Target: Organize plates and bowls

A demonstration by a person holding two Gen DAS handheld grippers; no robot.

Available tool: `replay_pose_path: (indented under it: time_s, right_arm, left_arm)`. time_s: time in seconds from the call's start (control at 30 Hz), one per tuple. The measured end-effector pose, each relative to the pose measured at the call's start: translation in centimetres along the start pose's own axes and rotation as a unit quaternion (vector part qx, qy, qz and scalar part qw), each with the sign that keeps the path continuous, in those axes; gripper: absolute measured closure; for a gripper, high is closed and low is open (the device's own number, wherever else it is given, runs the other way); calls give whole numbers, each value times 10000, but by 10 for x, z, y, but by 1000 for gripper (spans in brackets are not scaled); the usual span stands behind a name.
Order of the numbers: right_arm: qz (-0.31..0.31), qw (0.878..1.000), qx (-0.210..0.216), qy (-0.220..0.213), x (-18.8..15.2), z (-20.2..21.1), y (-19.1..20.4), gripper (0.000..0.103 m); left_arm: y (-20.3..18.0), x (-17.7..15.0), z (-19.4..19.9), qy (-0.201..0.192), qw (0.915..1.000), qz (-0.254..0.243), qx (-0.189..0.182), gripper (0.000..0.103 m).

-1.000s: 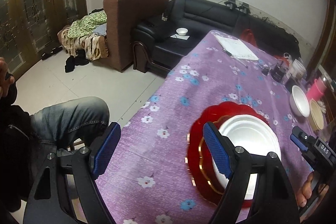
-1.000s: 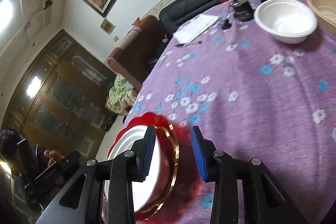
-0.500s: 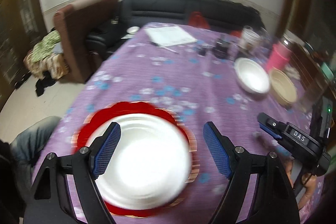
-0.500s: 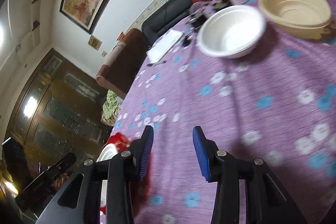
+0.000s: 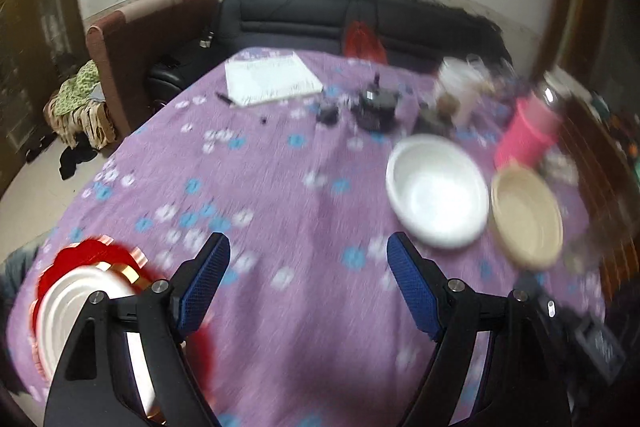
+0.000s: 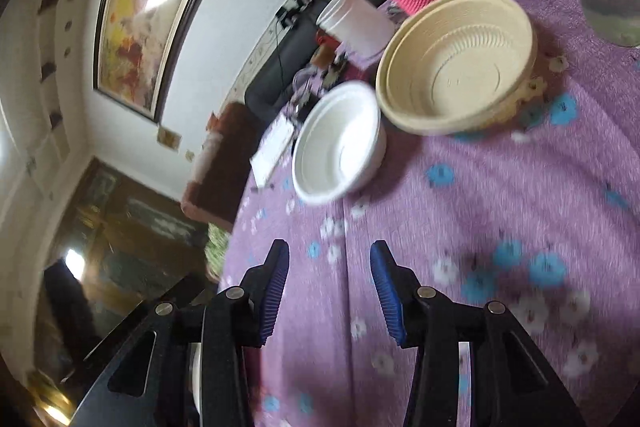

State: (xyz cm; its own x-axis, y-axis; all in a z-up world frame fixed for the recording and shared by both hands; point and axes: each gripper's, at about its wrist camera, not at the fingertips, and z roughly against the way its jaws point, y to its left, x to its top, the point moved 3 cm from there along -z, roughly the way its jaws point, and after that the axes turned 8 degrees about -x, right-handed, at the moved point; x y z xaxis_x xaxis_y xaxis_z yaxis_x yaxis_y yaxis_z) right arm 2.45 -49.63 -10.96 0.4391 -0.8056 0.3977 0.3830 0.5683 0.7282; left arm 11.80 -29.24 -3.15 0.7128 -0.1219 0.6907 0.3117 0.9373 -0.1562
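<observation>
White foam bowl (image 5: 438, 191) and ribbed beige bowl (image 5: 527, 217) sit side by side on the purple flowered bench (image 5: 280, 187), ahead and right of the left gripper (image 5: 308, 275), fingers wide, empty. Right gripper (image 6: 329, 287): fingers have just been opening, nothing between them.

Dim indoor light, heavy motion blur w/ fisheye bending at edges; glare on gold-framed glazed wall painting (image 6: 150, 11), soft shadows under bowls.
</observation>
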Motion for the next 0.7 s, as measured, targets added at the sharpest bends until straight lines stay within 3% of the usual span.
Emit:
replay_pose_path:
  time_s: [0.07, 0.17, 0.2, 0.23, 0.33, 0.57, 0.7]
  right_arm:
    - [-207, 9998, 73, 6, 16, -5, 1, 58]
    - [-502, 9984, 182, -170, 41, -1, -6, 57]
    - [-566, 9980, 179, -223, 46, -1, -9, 54]
    - [-662, 9976, 138, -148, 54, -4, -11, 53]
    - [-675, 9975, 87, 177, 63, -24, -7, 53]
    - [-704, 9945, -710, 327, 72, -67, 7, 53]
    - [-762, 9920, -962, 286, 72, -81, 7, 53]
  left_arm:
    - [-4, 10, -13, 45, 9997, 203, 117, 22]
    - [-13, 18, -27, 122, 9993, 348, -108, 22]
    - [-15, 20, -32, 98, 9995, 303, 69, 22]
    - [-14, 22, -39, 94, 9990, 313, 296, 22]
    - [-5, 26, -58, 172, 9977, 603, 244, 22]
    - [9, 38, -89, 281, 9952, 836, 417, 22]
    - [2, 34, -99, 222, 9976, 530, 378, 22]
